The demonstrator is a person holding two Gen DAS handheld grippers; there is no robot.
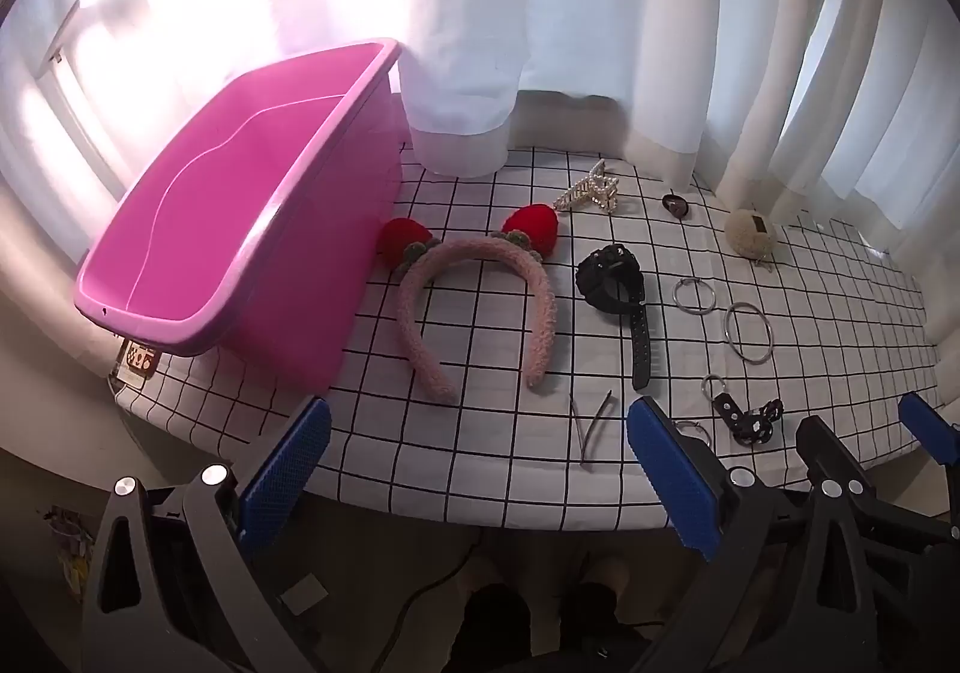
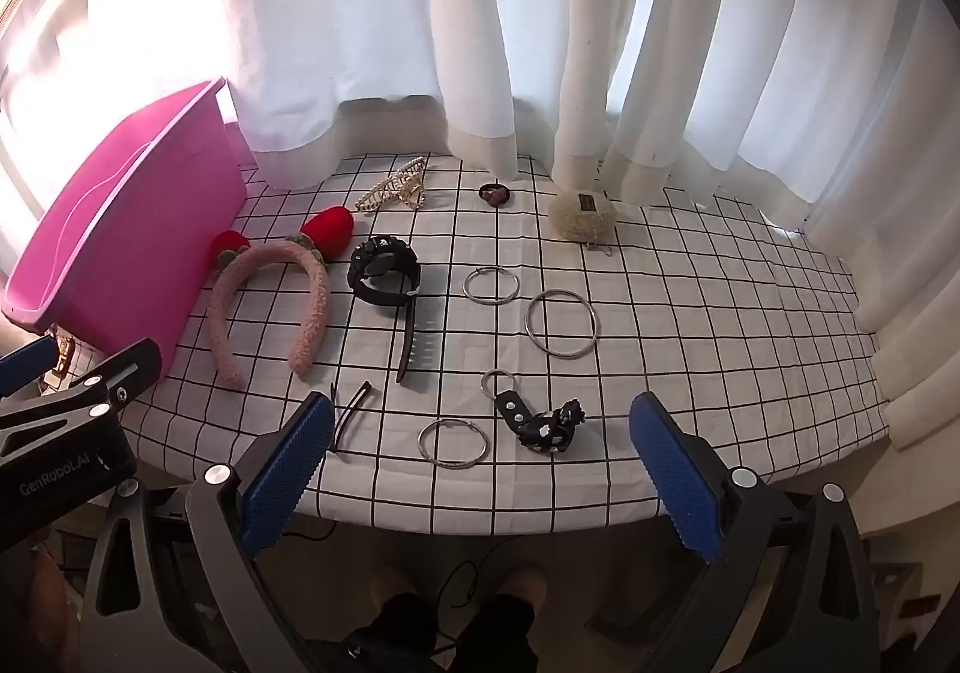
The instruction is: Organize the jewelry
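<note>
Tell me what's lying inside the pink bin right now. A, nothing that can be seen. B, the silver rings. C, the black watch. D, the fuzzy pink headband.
A: the pink bin shows only its bare inner walls and floor, while the headband, the black watch and the silver rings all lie on the checked cloth outside it.

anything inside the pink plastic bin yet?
The pink plastic bin shows only bare floor and walls in the left wrist view. The strip just inside its near rim is hidden.
</note>
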